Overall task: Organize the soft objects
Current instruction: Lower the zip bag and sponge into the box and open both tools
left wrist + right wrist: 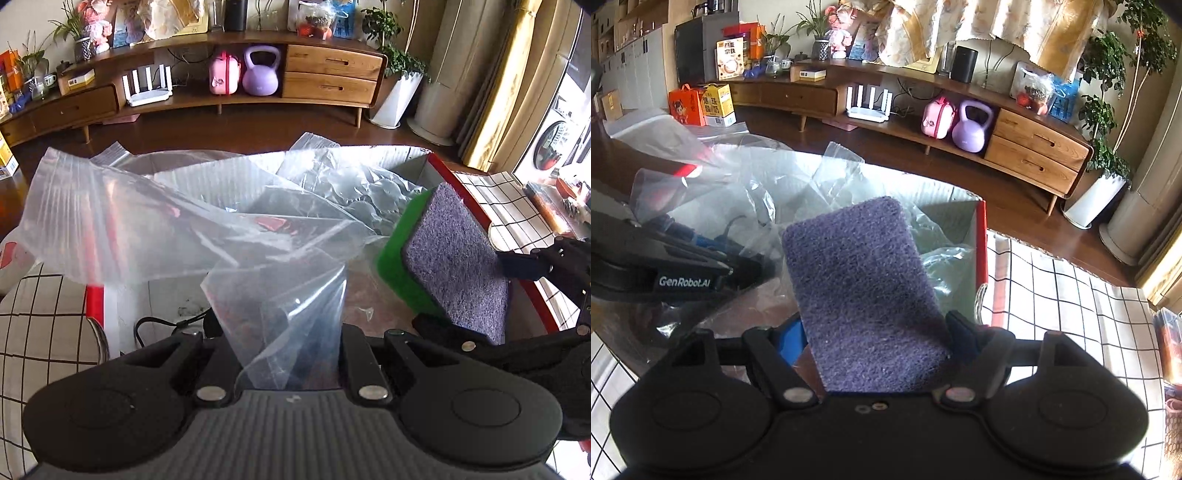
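— What is the left tongs (291, 354) doing?

— It is pressed nearly together, pinching a clear plastic bag (155, 218). The bag fans out wide above a cardboard box (476, 206) with a red rim.

— And the right tongs (875, 332)?

— It stands wide, and its fingers (964, 332) grip a sponge (857, 280) by the two sides. The sponge has a fuzzy purple face. From the left camera you can see a green layer under the purple one.

— Where is the sponge now?

— It hangs tilted over the right part of the box, just beside the bag. I cannot tell if it touches the bag.

— What is in the box?

— More crumpled clear plastic (942, 258), and something dark with a black cord (155, 325) low on the left. It is too hidden to say more.

— What does the box sit on?

— A bench with a white cloth (1052, 295) that has black lines in squares.

— And behind it all?

— A dark wood floor (960, 173), then a long wooden sideboard (332, 74) with drawers. On its low shelf are a purple kettlebell (260, 72), a pink bag (223, 74) and a white router (147, 86). Green plants stand at the right end in a white pot (397, 99).
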A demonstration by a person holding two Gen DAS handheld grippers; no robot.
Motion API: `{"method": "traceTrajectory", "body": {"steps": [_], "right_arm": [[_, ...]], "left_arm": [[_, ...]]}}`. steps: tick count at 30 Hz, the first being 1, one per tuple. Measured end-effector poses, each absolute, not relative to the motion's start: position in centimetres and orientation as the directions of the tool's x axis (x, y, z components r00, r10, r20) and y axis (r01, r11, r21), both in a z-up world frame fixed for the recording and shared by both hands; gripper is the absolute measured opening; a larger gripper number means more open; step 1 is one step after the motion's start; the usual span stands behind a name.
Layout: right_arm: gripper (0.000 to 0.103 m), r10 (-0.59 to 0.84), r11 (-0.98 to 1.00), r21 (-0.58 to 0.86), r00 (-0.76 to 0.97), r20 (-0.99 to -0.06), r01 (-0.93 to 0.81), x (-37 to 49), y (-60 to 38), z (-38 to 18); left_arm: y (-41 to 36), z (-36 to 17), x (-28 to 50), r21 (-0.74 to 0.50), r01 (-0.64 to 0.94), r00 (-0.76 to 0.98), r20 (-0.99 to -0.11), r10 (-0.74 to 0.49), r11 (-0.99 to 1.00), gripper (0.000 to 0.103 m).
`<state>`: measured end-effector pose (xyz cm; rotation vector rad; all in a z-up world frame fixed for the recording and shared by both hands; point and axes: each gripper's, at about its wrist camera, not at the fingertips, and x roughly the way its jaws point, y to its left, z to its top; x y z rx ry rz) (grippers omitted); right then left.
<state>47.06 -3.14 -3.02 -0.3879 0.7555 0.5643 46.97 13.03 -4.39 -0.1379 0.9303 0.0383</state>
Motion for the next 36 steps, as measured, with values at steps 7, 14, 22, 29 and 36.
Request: {"method": "traceTrajectory", "body": {"steps": [7, 14, 22, 29, 36], "right_arm": [[0.081, 0.332, 0.761, -0.154, 0.582, -0.742, -0.63, 46.8, -3.0, -2.6], [0.091, 0.335, 0.752, -0.18, 0.603, -0.724, -0.634, 45.7, -3.4, -1.4], [0.099, 0.383, 0.756, -0.143, 0.609, -0.695, -0.639, 43.8, -5.0, 0.9], [0.1, 0.45, 0.774, -0.061, 0.617, -0.645, -0.63, 41.7, -7.5, 3.0], [0.102, 0.504, 0.779, 0.007, 0.62, -0.601, -0.627, 39.0, -10.2, 5.1]], "left_arm": [[12.8, -3.6, 46.6, -0.076, -0.097, 0.604, -0.797, -0.001, 0.992, 0.014], [12.9, -2.2, 45.0, -0.058, -0.099, 0.609, -0.793, 0.015, 0.993, 0.064], [14.0, 0.3, 42.1, -0.104, -0.128, 0.641, -0.768, 0.002, 0.986, 0.074], [14.6, 2.2, 38.5, -0.129, -0.136, 0.683, -0.73, -0.002, 0.982, 0.074], [13.9, 4.1, 34.3, -0.142, -0.136, 0.753, -0.658, 0.009, 0.981, 0.074]]}}
